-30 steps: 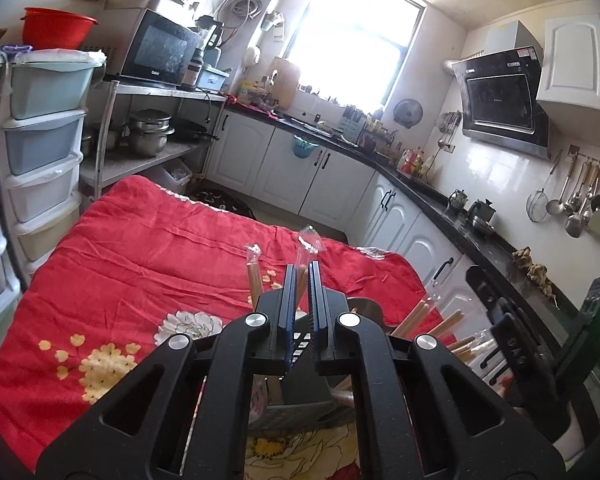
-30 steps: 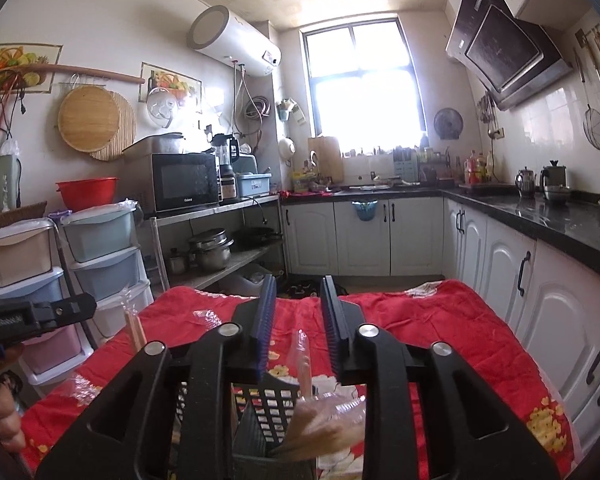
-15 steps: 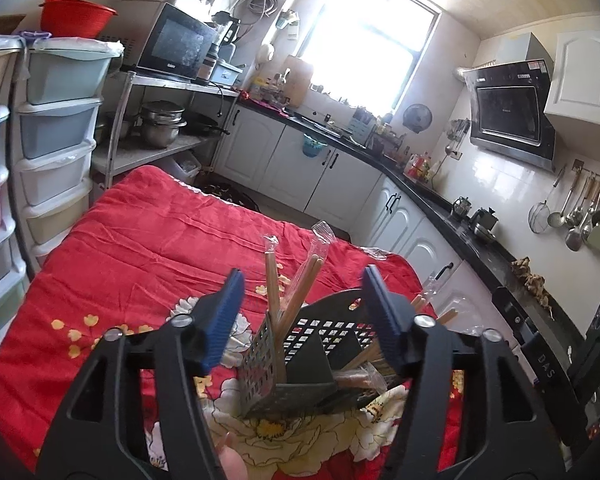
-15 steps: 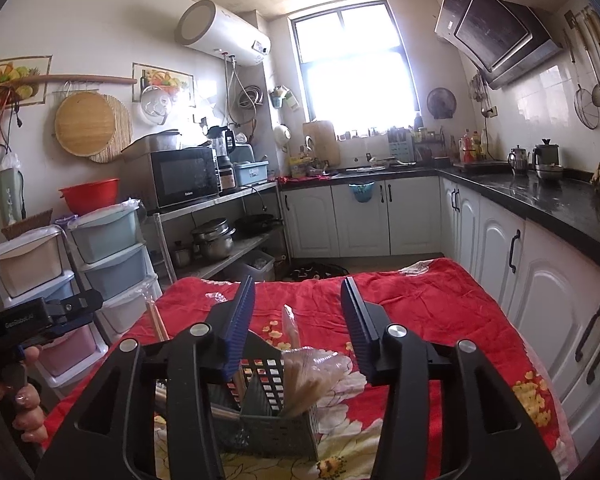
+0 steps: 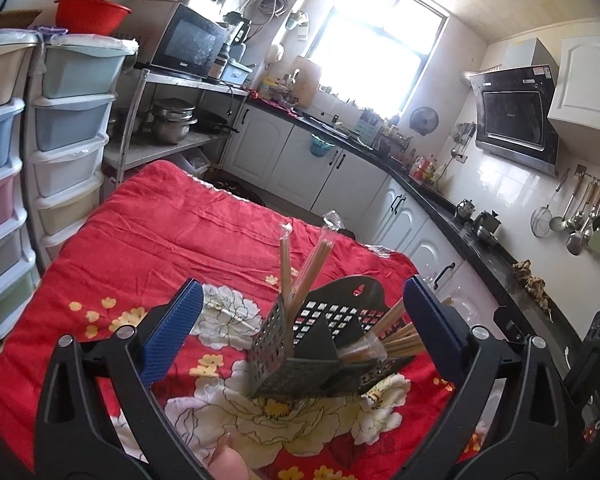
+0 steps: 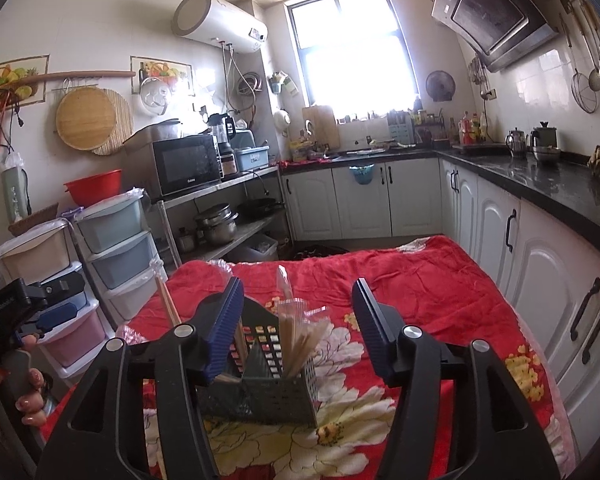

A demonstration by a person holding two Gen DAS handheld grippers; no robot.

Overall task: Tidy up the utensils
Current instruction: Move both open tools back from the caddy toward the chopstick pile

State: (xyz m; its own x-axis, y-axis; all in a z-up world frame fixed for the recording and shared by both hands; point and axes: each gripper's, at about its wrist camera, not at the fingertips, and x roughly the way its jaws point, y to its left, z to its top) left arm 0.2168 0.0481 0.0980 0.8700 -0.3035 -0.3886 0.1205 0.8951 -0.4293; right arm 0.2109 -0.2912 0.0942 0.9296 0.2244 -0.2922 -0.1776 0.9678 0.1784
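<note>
A dark perforated utensil caddy (image 5: 300, 344) stands on the red flowered cloth (image 5: 172, 240) covering the table, towards its near edge. Wrapped chopsticks (image 5: 300, 276) lean upright in its left compartment; more chopsticks (image 5: 396, 340) lie slanted in the right one, their lower ends hidden behind the walls. The left hand-held gripper (image 5: 302, 328) has its jaws opening, spread wide to either side of the caddy, pads clear of it and holding nothing. The right hand-held gripper (image 6: 298, 326) is likewise opening, empty, with the caddy (image 6: 268, 384) and a bundle in clear wrap (image 6: 300, 332) seen between its blue pads. How the caddy's inner dividers run is hard to make out.
</note>
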